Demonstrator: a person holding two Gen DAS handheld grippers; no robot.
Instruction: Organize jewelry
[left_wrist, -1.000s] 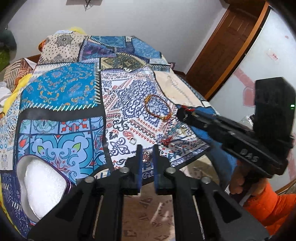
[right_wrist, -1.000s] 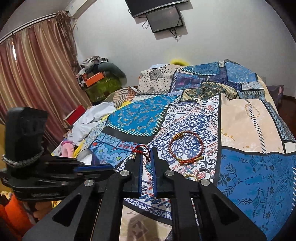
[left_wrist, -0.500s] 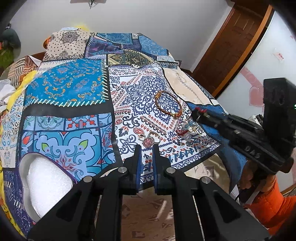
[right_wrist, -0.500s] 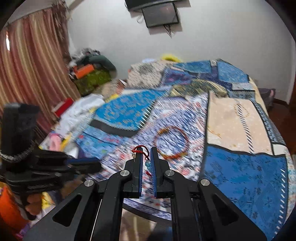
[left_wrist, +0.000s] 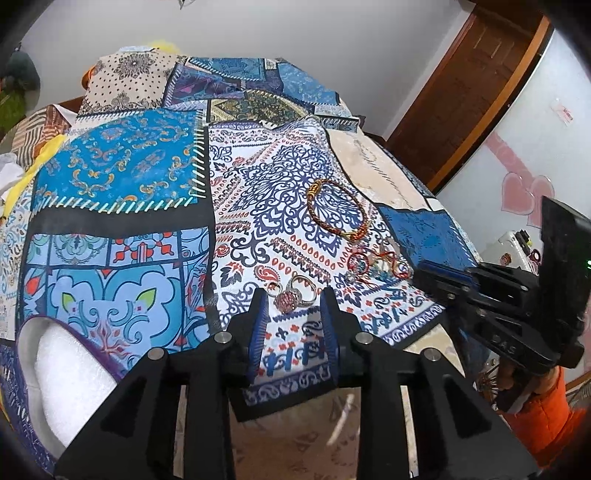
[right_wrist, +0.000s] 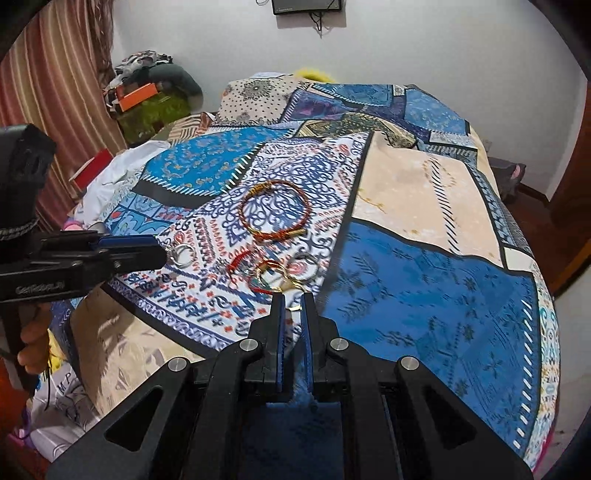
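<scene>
1. Two grippers we see over the quilt (left_wrist: 122, 177): the left gripper (left_wrist: 293, 299) has its fingers spread wide, with rings (left_wrist: 295, 291) lying just ahead of them.
2. The right gripper (right_wrist: 292, 304) shows a narrow gap, holding nothing.
3. A bangle (right_wrist: 275, 208) lies beyond tangled red cords (right_wrist: 258, 273).
4. We cannot read the embossed gripper lettering.
</scene>
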